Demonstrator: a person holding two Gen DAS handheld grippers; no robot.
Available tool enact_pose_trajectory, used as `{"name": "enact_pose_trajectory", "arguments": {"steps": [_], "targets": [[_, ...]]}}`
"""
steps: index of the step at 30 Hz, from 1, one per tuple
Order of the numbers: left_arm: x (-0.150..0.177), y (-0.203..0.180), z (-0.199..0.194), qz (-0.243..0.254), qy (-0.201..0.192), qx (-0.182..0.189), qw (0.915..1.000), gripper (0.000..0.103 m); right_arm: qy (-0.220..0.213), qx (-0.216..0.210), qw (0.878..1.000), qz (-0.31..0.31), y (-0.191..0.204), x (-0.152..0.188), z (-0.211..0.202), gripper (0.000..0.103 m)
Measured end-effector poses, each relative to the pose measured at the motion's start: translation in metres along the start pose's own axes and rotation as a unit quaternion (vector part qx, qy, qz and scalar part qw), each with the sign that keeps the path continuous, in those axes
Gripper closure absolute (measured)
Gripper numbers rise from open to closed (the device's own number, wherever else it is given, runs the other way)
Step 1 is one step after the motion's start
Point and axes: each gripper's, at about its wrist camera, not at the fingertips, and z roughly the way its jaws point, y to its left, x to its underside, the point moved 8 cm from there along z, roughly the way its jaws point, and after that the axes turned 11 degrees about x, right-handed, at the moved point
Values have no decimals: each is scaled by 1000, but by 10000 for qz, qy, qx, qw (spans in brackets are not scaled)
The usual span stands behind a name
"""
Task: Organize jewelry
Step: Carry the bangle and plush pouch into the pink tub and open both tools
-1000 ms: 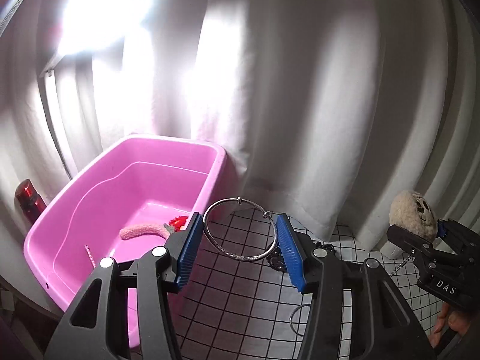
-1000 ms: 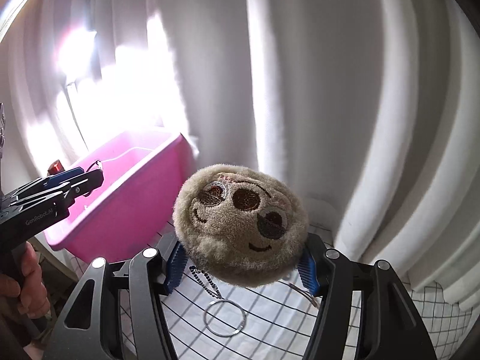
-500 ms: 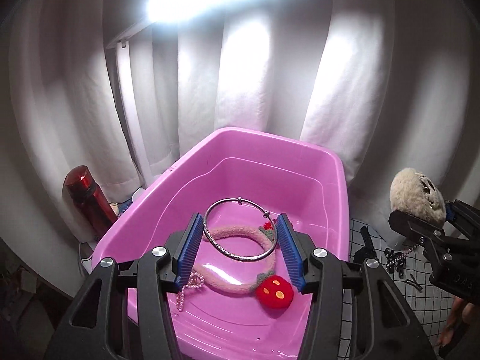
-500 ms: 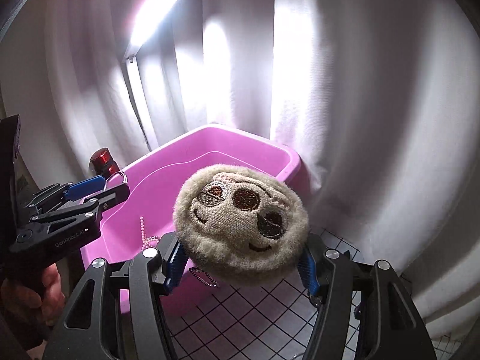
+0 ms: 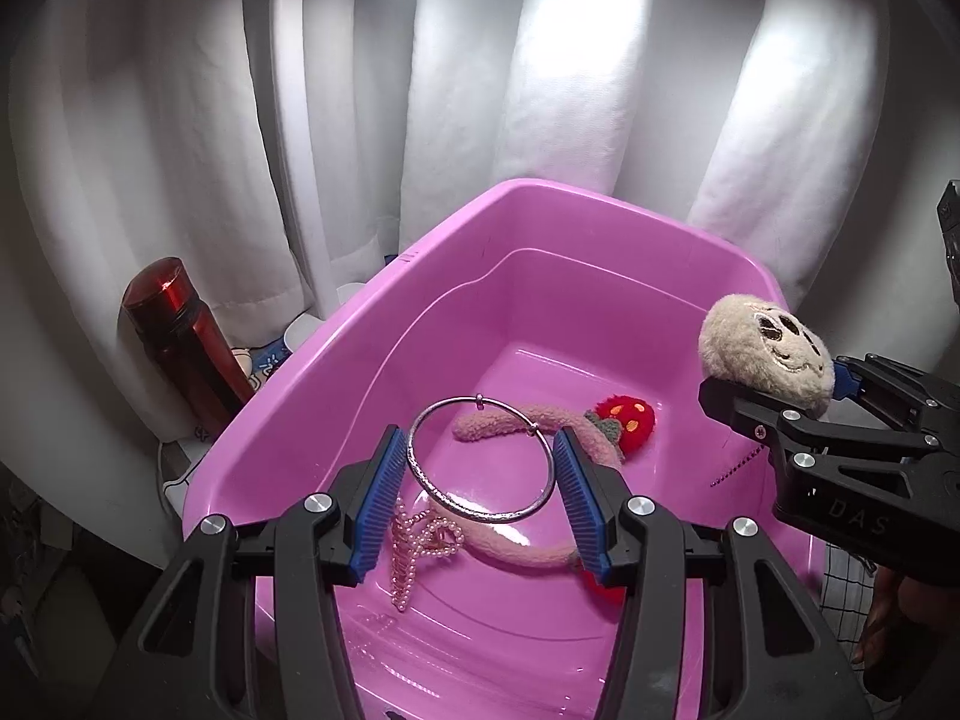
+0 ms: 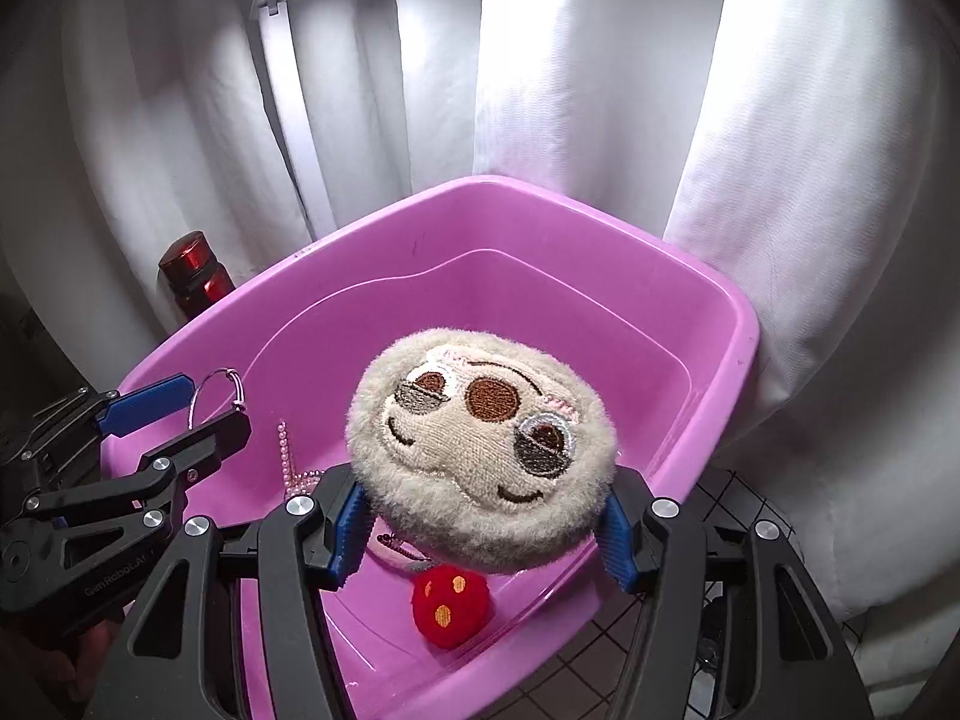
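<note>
My left gripper (image 5: 480,468) is shut on a silver bangle (image 5: 516,515) and holds it above the inside of the pink bin (image 5: 420,324). My right gripper (image 6: 480,516) is shut on a beige plush charm with a stitched face (image 6: 480,450), held over the bin (image 6: 540,210); a dark bead chain (image 5: 735,471) hangs under it. In the bin lie a pink fuzzy headband (image 5: 516,426) with red strawberry ends (image 5: 624,417) and a pearl strand (image 5: 414,552). The left gripper with the bangle (image 6: 219,387) also shows in the right wrist view.
A dark red bottle (image 5: 180,348) stands left of the bin against the white curtain (image 5: 540,90). A black-gridded white table surface (image 6: 708,612) lies right of the bin with small dark items on it.
Both grippers have swung left from the gridded table to over the pink bin, carrying the bangle and the plush charm. The bin's contents now lie right below them.
</note>
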Motion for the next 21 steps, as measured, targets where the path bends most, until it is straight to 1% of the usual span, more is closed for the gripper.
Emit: {"name": "enact_pose_trajectory", "arguments": {"steps": [5,7,9,10,11,14,16,21], "targets": [[3,5,8,-128,107,3,9999,53,205,143,9997,-9,3,2,16,43],[5,10,11,-184,110,18,9998,52,182,310,9993,-55,3,3,17,43],[6,13,11,-239,112,28,9996,52,215,344,9992,-59,6,1,21,41],[7,15,11,-262,113,23,9996,49,237,321,9992,-48,7,0,23,40],[6,17,11,-284,105,16,9995,39,262,306,9992,-37,8,0,23,38],[3,20,4,-285,-49,-61,9996,20,289,354,9989,-68,8,-1,22,32],[1,20,0,-220,-102,-152,9996,16,258,440,9987,-76,7,-2,20,31],[2,26,-5,-330,-90,-168,9993,16,241,425,9988,57,4,-3,17,31]]}}
